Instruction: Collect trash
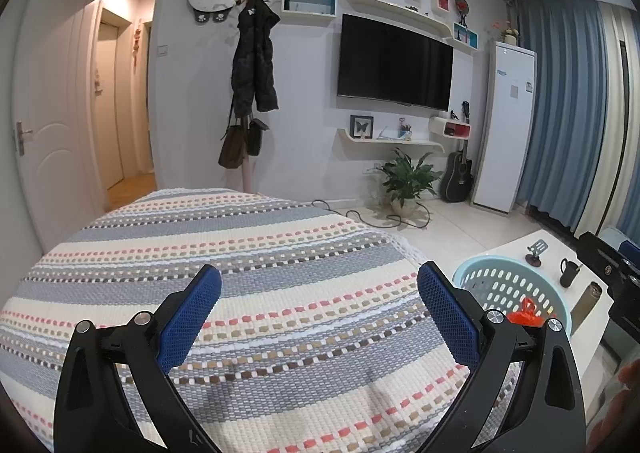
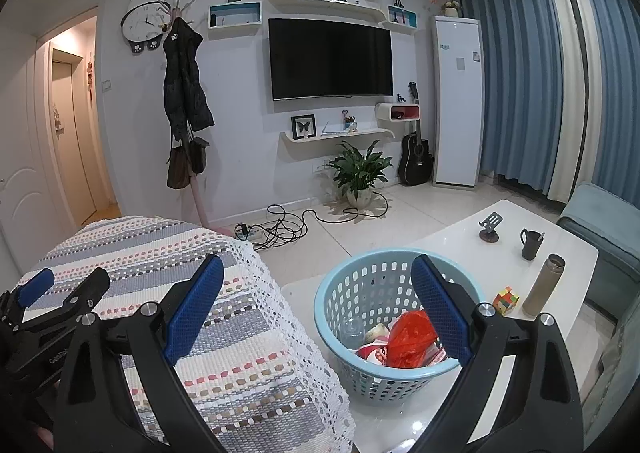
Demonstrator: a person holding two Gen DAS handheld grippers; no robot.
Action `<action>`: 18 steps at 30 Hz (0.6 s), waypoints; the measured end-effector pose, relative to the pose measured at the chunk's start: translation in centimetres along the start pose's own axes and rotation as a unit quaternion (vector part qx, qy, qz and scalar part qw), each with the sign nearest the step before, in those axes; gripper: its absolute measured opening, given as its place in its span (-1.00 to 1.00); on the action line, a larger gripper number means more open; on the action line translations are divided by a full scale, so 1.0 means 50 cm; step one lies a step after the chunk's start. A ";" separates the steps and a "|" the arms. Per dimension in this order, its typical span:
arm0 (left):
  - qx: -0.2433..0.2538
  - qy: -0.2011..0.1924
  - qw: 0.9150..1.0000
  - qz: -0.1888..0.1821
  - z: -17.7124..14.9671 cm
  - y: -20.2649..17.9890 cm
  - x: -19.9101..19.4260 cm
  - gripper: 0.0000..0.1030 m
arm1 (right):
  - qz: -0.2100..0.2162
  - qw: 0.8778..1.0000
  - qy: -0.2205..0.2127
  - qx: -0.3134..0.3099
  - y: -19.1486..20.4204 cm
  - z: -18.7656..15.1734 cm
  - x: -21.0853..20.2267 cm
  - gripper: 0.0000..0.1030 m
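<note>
A light blue perforated basket [image 2: 360,369] stands on the white table [image 2: 460,249]. It holds a red plastic bag [image 2: 410,339], a clear bottle [image 2: 352,327] and other trash. My right gripper [image 2: 318,313] is open and empty, above the basket's near left rim. My left gripper [image 1: 320,317] is open and empty over the striped woven cloth [image 1: 240,253]. It also shows in the right wrist view [image 2: 60,293] at the far left. The basket [image 1: 520,281] and red bag [image 1: 526,315] show at the right of the left wrist view.
On the table stand a black mug [image 2: 531,243], a brown flask [image 2: 544,285], a colourful cube [image 2: 506,297] and a phone stand [image 2: 490,227]. Cables [image 2: 280,229] and a potted plant [image 2: 360,173] sit on the floor. A blue-grey sofa [image 2: 600,229] is at right.
</note>
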State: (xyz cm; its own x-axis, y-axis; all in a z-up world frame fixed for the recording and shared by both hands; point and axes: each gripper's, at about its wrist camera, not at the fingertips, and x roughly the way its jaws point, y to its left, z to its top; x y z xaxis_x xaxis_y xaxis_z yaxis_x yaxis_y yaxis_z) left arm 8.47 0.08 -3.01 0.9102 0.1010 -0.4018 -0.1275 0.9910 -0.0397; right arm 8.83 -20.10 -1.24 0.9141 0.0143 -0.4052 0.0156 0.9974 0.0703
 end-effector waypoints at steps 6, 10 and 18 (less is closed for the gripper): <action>-0.002 0.003 1.000 -0.001 -0.002 0.001 0.001 0.85 | 0.000 1.000 0.003 0.000 0.002 -0.002 0.003 0.75; -0.003 0.003 1.000 -0.002 -0.002 0.002 0.002 0.85 | 0.001 1.000 0.003 -0.001 0.002 -0.002 0.002 0.75; -0.006 0.004 1.000 -0.003 -0.005 0.003 0.002 0.85 | 0.001 1.000 0.003 -0.001 0.003 -0.002 0.002 0.75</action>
State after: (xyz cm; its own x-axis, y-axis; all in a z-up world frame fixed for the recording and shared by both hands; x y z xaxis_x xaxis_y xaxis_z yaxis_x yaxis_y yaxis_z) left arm 8.43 0.22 -3.28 0.9080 0.0950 -0.4081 -0.1275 0.9904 -0.0533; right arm 8.91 -19.95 -1.37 0.9115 0.0170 -0.4110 0.0128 0.9975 0.0696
